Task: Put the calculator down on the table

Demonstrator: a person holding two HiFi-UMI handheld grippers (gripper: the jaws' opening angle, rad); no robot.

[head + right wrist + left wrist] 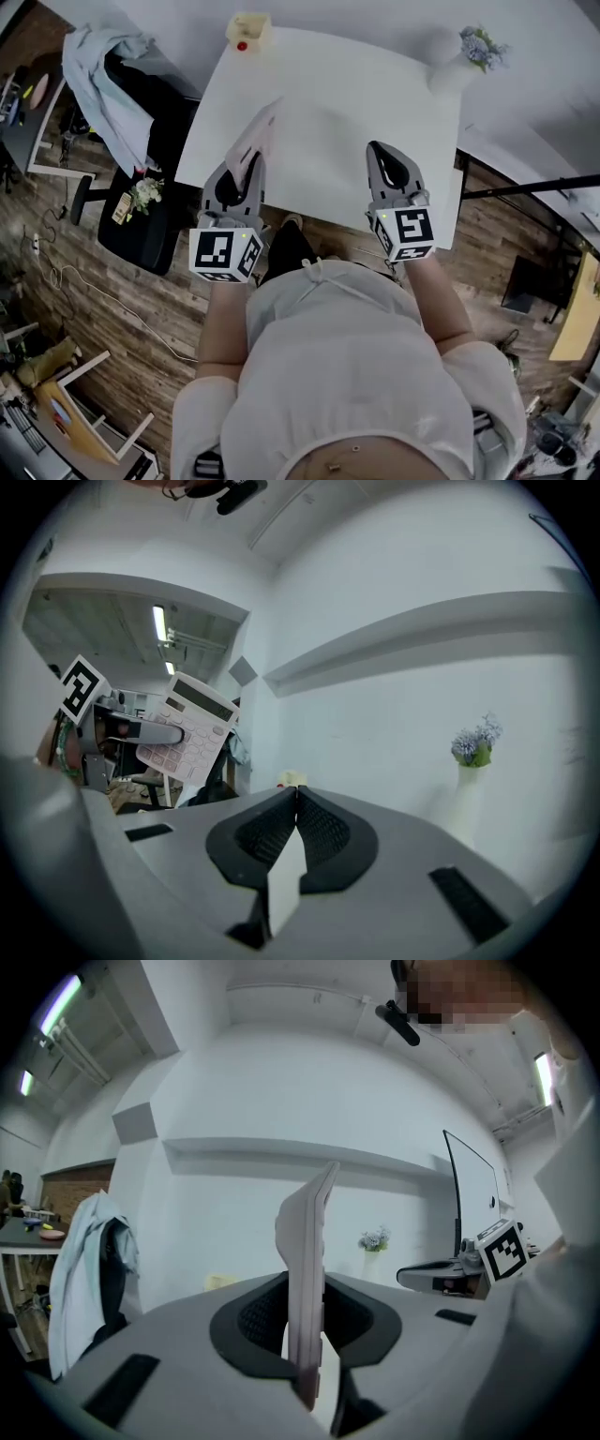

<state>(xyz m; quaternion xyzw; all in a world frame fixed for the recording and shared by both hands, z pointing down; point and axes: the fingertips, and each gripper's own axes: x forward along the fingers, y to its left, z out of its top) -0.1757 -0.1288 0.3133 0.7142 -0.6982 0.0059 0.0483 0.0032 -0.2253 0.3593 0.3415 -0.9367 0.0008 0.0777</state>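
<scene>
A pale pink calculator point(260, 134) stands on edge above the near left part of the white table point(328, 103), with my left gripper point(244, 164) shut on its lower end. In the left gripper view the calculator point(307, 1260) rises edge-on between the jaws of the left gripper point(305, 1288). My right gripper point(382, 155) hovers over the table's near right side, shut with nothing in it. In the right gripper view the right gripper point(295, 792) has its jaws pressed together, and the calculator point(187, 728) shows key side on at the left.
A small yellow box with a red button point(248, 30) sits at the table's far left corner. A white vase of flowers point(464, 58) stands at the far right. An office chair with a light jacket point(122, 84) stands left of the table, on a wooden floor.
</scene>
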